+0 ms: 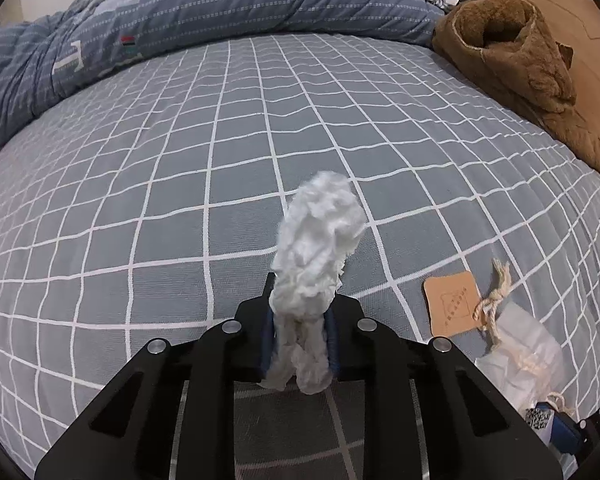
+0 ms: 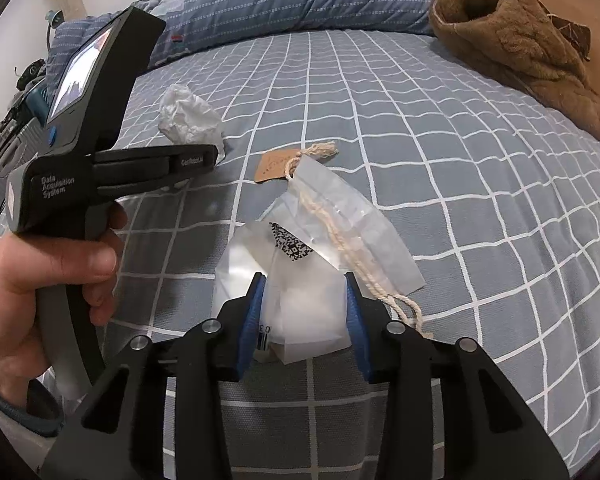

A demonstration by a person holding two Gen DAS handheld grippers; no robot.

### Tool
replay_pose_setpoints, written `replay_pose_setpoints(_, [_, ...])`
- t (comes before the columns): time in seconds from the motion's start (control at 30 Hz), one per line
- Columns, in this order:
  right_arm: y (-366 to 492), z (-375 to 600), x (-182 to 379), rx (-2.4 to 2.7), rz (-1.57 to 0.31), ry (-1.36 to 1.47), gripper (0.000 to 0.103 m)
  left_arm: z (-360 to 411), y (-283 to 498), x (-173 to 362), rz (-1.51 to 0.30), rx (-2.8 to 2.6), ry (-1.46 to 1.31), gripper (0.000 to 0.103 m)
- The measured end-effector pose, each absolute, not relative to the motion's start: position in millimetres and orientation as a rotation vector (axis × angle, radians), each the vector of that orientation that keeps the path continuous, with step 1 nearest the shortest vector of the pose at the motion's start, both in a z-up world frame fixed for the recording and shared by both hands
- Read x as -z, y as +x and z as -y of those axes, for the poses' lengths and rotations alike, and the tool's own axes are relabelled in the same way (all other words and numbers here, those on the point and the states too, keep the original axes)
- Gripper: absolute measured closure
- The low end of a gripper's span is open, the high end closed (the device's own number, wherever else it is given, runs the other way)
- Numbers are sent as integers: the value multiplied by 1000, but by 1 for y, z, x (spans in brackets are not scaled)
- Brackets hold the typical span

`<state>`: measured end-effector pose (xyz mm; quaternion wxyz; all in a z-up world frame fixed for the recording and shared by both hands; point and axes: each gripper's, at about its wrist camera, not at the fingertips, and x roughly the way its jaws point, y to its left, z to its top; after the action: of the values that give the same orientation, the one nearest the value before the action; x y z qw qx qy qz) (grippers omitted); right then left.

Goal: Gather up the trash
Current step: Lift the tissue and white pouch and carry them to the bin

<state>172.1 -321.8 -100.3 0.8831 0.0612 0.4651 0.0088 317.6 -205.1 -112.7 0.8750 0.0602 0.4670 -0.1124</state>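
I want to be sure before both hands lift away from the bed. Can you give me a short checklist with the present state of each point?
1. Left gripper closed on the crumpled tissue: ok, the pads press it on both sides.
2. Right gripper closed on the plastic bag: ok, the blue pads touch both sides.
3. Bag grip firm: cannot tell, only the near edge sits between the pads.
4. Paper tag comes along: cannot tell, its string runs over the bag.
5. Other trash on the bedsheet: none seen.
6. Trash bin within reach: cannot tell, none in view.
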Motion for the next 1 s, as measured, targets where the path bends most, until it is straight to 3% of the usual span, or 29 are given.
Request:
replay_pose_setpoints(0.43, [160,306,76,-9,-955,97,79,181,290,88,-970,238,96,83])
replay_pose_setpoints(1.0, [119,291,31,1,-921,102,80,140,215,34,-935,245,51,83])
